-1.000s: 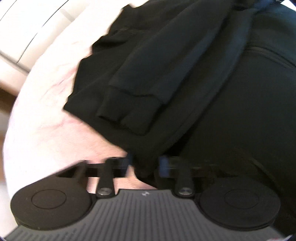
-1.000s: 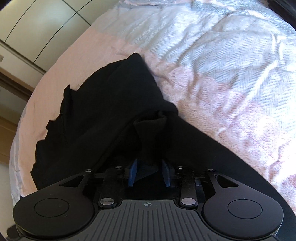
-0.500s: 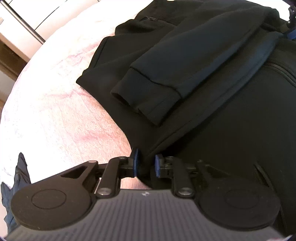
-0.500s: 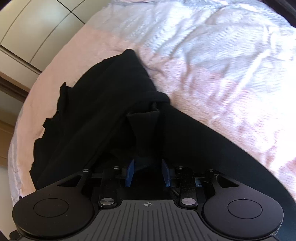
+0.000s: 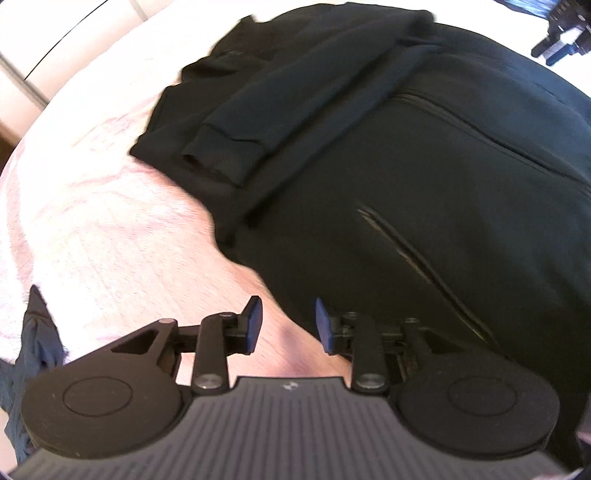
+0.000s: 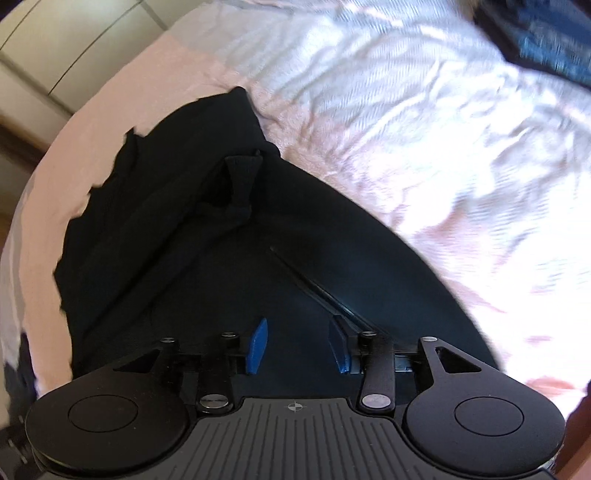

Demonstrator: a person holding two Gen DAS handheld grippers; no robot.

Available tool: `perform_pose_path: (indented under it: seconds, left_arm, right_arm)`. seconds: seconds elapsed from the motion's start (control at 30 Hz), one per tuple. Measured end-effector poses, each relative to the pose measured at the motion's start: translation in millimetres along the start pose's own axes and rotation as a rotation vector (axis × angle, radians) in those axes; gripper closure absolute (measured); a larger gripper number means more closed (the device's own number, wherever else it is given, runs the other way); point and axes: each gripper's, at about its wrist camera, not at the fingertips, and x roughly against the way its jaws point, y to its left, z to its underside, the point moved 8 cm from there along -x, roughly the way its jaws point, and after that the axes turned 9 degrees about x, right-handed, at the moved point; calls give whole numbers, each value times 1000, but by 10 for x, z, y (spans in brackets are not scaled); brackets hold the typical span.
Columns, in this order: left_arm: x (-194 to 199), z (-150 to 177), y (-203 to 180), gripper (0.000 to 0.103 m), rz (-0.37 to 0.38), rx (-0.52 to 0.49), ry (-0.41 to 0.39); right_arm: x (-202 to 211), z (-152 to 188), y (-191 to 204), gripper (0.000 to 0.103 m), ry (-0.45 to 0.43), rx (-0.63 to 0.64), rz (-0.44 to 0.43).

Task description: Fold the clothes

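A black zip jacket [image 5: 424,192] lies spread on the pink bedspread [image 5: 92,229], one sleeve with a ribbed cuff [image 5: 221,155] folded across its body. My left gripper [image 5: 286,325] is open and empty at the jacket's near edge, blue pads apart. In the right wrist view the same jacket [image 6: 192,251] lies flat with its zip [image 6: 314,288] running toward my right gripper [image 6: 299,345], which is open and empty just above the fabric. The right gripper also shows at the top right corner of the left wrist view [image 5: 561,29].
A dark blue garment [image 5: 26,362] lies at the left edge of the bed. Another dark blue item [image 6: 546,40] sits at the far right of the bedspread [image 6: 424,122]. Pale cabinet doors [image 6: 62,48] stand beyond the bed.
Both grippers have opened and let go of the jacket fabric they held. Both have drawn back a little, and the jacket now lies flat on the bed.
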Motion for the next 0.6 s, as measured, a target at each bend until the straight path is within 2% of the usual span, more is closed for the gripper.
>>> perform_pose_path:
  seconds: [0.17, 0.3, 0.43, 0.6]
  left_arm:
    - [284, 240, -448, 68, 61, -47, -29]
    - [482, 368, -975, 63, 126, -79, -58]
    - [629, 501, -1572, 53, 143, -141, -79]
    - [695, 797, -2148, 51, 107, -232, -87]
  right_arm:
    - [245, 256, -20, 55, 34, 250, -18]
    - [376, 465, -43, 52, 73, 473, -42]
    - [508, 674, -74, 49, 113, 695, -66]
    - [503, 1149, -69, 43, 116, 1208, -168]
